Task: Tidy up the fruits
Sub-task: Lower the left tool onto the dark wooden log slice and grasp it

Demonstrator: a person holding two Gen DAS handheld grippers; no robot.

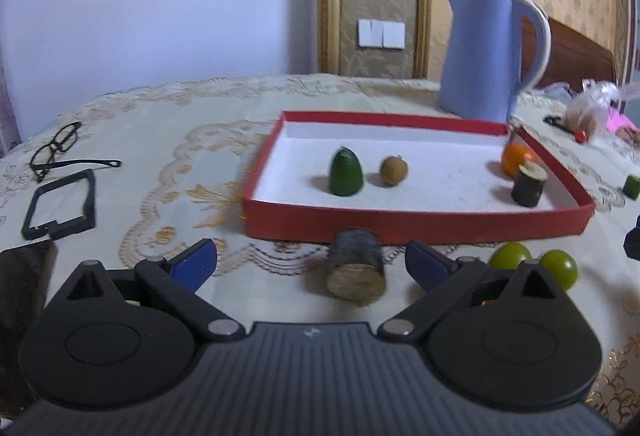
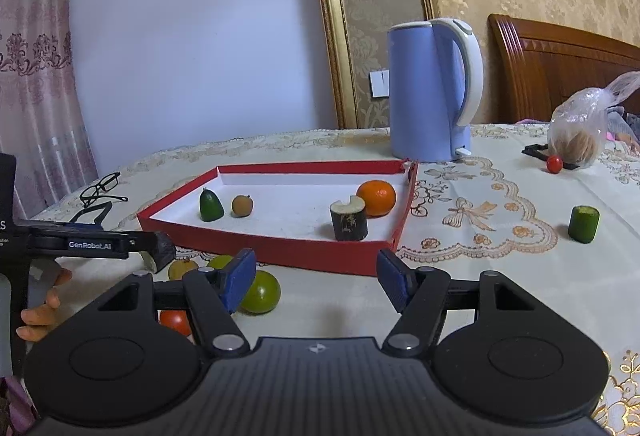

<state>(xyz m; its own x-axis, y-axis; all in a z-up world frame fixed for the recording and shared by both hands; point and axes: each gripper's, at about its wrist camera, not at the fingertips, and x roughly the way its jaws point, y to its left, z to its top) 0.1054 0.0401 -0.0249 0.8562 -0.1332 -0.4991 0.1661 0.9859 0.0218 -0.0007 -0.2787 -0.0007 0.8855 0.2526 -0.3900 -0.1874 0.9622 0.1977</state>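
Inside, red cardboard tray (image 2: 280,250) holds round orange (image 2: 376,197).

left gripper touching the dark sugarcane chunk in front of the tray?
Apart. Left wrist view: sugarcane chunk lies between the wide-open left gripper, clear tablecloth either side.

A table (image 2: 500,276) draped in a cream embroidered cloth carries a red tray (image 2: 280,248) near its middle, with a blue kettle (image 2: 432,96) behind the tray toward the far edge. Glasses (image 1: 56,146) and a black frame (image 1: 60,204) lie toward the left edge. In front of the tray rest two green fruits (image 1: 556,268), a dark log-like piece (image 1: 356,272), a tomato (image 2: 175,321). Toward the right edge sit a green chunk (image 2: 583,223), a small red fruit (image 2: 554,164) and a plastic bag (image 2: 580,132), contents unclear.
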